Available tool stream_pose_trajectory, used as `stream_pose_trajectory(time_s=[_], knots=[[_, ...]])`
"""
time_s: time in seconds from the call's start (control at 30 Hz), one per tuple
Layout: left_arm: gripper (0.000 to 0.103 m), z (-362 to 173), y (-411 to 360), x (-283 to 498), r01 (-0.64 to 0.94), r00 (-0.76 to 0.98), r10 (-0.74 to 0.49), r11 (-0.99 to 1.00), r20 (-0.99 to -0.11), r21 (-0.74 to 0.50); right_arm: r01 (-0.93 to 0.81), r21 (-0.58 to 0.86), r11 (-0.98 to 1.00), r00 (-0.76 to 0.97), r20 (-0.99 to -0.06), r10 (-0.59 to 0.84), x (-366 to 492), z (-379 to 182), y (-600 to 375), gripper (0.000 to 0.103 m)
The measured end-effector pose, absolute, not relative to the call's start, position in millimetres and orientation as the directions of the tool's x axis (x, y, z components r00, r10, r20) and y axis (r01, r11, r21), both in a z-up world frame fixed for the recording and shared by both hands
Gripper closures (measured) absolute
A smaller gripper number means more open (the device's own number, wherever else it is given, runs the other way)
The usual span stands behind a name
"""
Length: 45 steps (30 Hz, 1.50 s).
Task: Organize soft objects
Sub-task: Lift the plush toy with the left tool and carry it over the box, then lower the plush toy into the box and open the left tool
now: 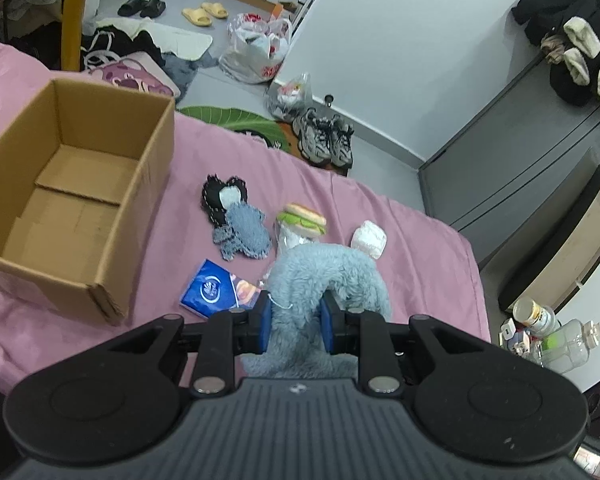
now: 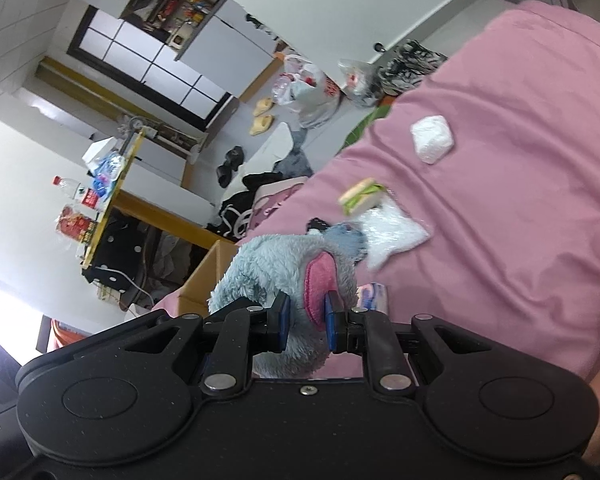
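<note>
Both grippers hold one fluffy light-blue plush toy. My left gripper (image 1: 296, 320) is shut on the plush (image 1: 328, 272) above the pink bed sheet. My right gripper (image 2: 307, 318) is shut on the same plush (image 2: 276, 264) near its pink ear patch. An open empty cardboard box (image 1: 156, 184) sits on the bed to the left; its edge shows in the right wrist view (image 2: 208, 268). On the sheet lie a black-and-denim fabric piece (image 1: 236, 216), a sandwich toy (image 1: 304, 218), a white soft bundle (image 1: 368, 238) and a blue tissue pack (image 1: 214, 288).
The pink bed (image 1: 420, 264) ends at the right, with grey cabinets (image 1: 500, 168) beyond. Shoes (image 1: 324, 136), plastic bags (image 1: 260, 48) and clothes (image 1: 116, 44) lie on the floor. Bottles (image 1: 548, 332) stand low at the right.
</note>
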<state>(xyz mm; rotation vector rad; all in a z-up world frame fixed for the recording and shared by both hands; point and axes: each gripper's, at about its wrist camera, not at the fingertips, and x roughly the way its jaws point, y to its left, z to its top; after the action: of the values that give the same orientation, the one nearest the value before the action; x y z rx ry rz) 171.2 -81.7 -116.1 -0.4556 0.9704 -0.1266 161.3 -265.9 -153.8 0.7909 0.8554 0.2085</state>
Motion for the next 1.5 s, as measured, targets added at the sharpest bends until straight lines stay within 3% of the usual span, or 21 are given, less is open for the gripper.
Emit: stream_pose_trajectory(time_s=[0.93, 1.5], knots=[[0.08, -89.0, 12.4, 167.8, -0.164, 0.662, -0.249, 0.872, -0.707, -0.461, -0.013, 0.657, 0.754, 0.636, -0.576, 0.513, 196.9, -129.0, -163.9, 0.085], [0.08, -102.6, 81.4, 192.9, -0.251, 0.684, -0.201, 0.838, -0.702, -0.484, -0.074, 0.598, 0.798, 0.579, -0.626, 0.523, 239.6, -137.8, -88.9, 0.085]])
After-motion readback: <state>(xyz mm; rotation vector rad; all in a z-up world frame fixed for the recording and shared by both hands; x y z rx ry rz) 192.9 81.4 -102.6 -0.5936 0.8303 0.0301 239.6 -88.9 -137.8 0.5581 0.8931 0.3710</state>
